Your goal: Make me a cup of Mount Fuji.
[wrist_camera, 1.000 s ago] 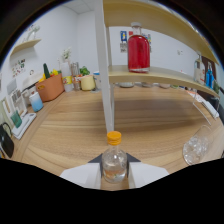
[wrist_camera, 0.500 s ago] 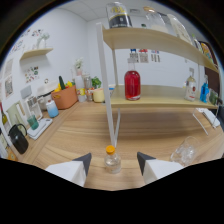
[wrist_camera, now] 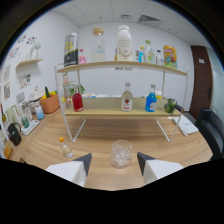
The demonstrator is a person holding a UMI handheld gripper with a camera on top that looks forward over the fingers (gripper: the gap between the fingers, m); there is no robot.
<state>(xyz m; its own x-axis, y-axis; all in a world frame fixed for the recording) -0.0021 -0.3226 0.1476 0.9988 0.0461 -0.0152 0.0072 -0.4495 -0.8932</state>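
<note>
My gripper (wrist_camera: 114, 160) is open, its two white fingers (wrist_camera: 80, 166) spread apart with nothing held. Just ahead of them, between the fingertips, a clear glass cup (wrist_camera: 120, 152) with ice in it stands on the wooden table (wrist_camera: 150, 170). A small clear bottle with an orange cap (wrist_camera: 65, 148) stands on the table to the left, beyond the left finger. On the lower shelf of the white rack (wrist_camera: 125, 113) stand a red bottle (wrist_camera: 77, 101), a clear bottle with a red label (wrist_camera: 127, 98) and a blue bottle (wrist_camera: 151, 99).
The rack's top shelf (wrist_camera: 120, 64) carries several jars and bottles. At the left are an orange pot (wrist_camera: 49, 104), a wall shelf (wrist_camera: 29, 62), a black kettle (wrist_camera: 14, 134) and small containers. A dark chair (wrist_camera: 210, 130) and a door (wrist_camera: 200, 75) are at the right.
The gripper has let go of the orange-capped bottle, opened, and swung right. The bottle now stands at the left and the glass of ice sits between the fingertips.
</note>
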